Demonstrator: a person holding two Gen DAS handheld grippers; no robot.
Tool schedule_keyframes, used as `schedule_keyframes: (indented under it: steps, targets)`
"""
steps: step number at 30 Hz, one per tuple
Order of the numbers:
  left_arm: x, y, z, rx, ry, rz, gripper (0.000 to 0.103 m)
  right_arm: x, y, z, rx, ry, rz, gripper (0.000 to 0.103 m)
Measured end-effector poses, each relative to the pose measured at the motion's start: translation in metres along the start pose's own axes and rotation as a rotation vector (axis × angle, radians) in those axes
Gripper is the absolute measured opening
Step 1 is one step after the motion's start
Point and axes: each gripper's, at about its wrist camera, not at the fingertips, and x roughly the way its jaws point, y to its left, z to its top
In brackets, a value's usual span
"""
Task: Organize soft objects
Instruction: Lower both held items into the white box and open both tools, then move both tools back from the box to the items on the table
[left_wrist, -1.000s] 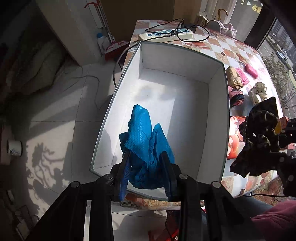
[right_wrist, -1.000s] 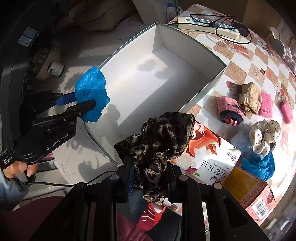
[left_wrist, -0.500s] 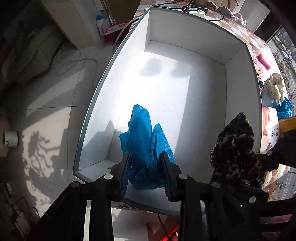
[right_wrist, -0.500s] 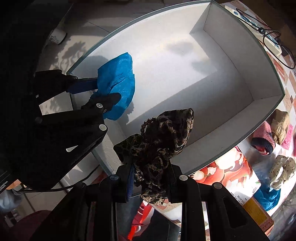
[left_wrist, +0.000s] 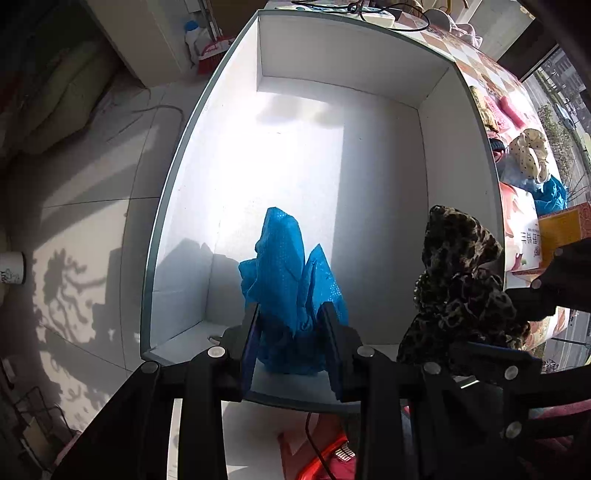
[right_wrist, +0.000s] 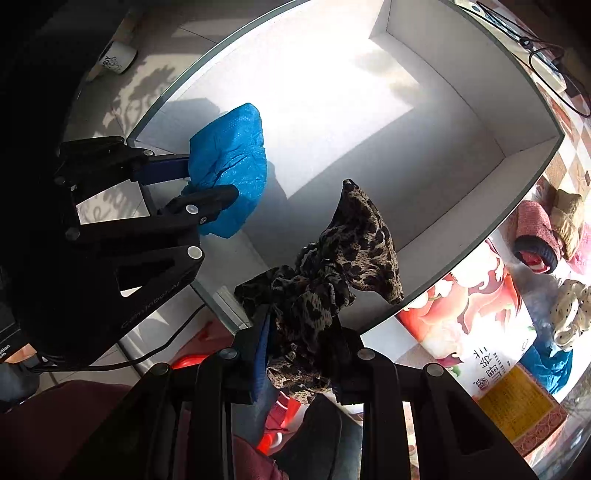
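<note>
While your left gripper (left_wrist: 291, 325) clamps the blue cloth (left_wrist: 291, 280) over the white box (left_wrist: 458, 155), your right gripper (right_wrist: 299, 343) clamps the leopard-print cloth (right_wrist: 332, 273) beside it.

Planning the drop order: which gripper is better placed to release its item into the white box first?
Left, probably. The left gripper holds the blue cloth well over the white box floor. The right gripper holds the leopard scrunchie nearer the box's near rim.
</note>
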Motion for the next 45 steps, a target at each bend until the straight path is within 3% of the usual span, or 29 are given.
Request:
schedule_keyframes:
  steps: [9, 11, 13, 14, 15, 17, 20, 22, 24, 25, 29, 32, 39, 43, 45]
  targets:
    - [-0.004, 0.000, 0.002, 0.016, -0.027, 0.003, 0.035, -0.019, 0.010, -0.007, -0.020, -0.026, -0.021, 0.029]
    - [-0.010, -0.003, 0.001, 0.025, -0.054, 0.004, 0.044, -0.024, 0.008, -0.006, -0.022, -0.033, -0.024, 0.029]
    - [-0.010, -0.003, 0.000, 0.030, -0.066, 0.013, 0.073, -0.030, 0.008, -0.005, -0.023, -0.039, -0.029, 0.030]
    - [-0.011, -0.003, 0.000, 0.037, -0.066, 0.014, 0.078, -0.031, 0.006, -0.007, -0.023, -0.043, -0.035, 0.040]
    - [-0.012, -0.003, -0.001, 0.041, -0.068, 0.024, 0.079, -0.034, 0.006, -0.007, -0.021, -0.054, -0.055, 0.057]
    - [-0.012, -0.001, 0.000, 0.037, -0.060, 0.017, 0.079, -0.042, 0.002, -0.007, -0.012, -0.076, -0.063, 0.070]
    - [-0.019, 0.007, 0.004, -0.005, -0.067, -0.030, 0.087, -0.053, -0.008, -0.008, 0.027, -0.102, -0.067, 0.081]
    - [-0.025, 0.013, 0.006, -0.036, -0.076, -0.077, 0.097, -0.064, -0.017, -0.009, 0.064, -0.126, -0.073, 0.086]
    - [-0.030, 0.021, 0.009, -0.075, -0.087, -0.131, 0.103, -0.072, -0.028, -0.013, 0.107, -0.161, -0.083, 0.100]
    - [-0.033, 0.024, 0.010, -0.092, -0.095, -0.170, 0.103, -0.078, -0.034, -0.015, 0.130, -0.186, -0.073, 0.102]
    - [-0.042, 0.027, 0.016, -0.133, -0.105, -0.327, 0.103, -0.095, -0.051, -0.019, 0.243, -0.254, 0.039, 0.102]
    - [-0.054, 0.018, 0.022, -0.109, -0.144, -0.397, 0.103, -0.111, -0.060, -0.023, 0.303, -0.298, 0.065, 0.102]
    - [-0.083, -0.022, 0.048, 0.046, -0.191, -0.442, 0.103, -0.145, -0.085, -0.033, 0.446, -0.413, 0.060, 0.102]
    - [-0.087, -0.047, 0.066, 0.115, -0.166, -0.469, 0.103, -0.170, -0.108, -0.054, 0.538, -0.475, 0.025, 0.102]
    - [-0.083, -0.062, 0.074, 0.150, -0.144, -0.447, 0.103, -0.183, -0.123, -0.070, 0.587, -0.503, -0.001, 0.102]
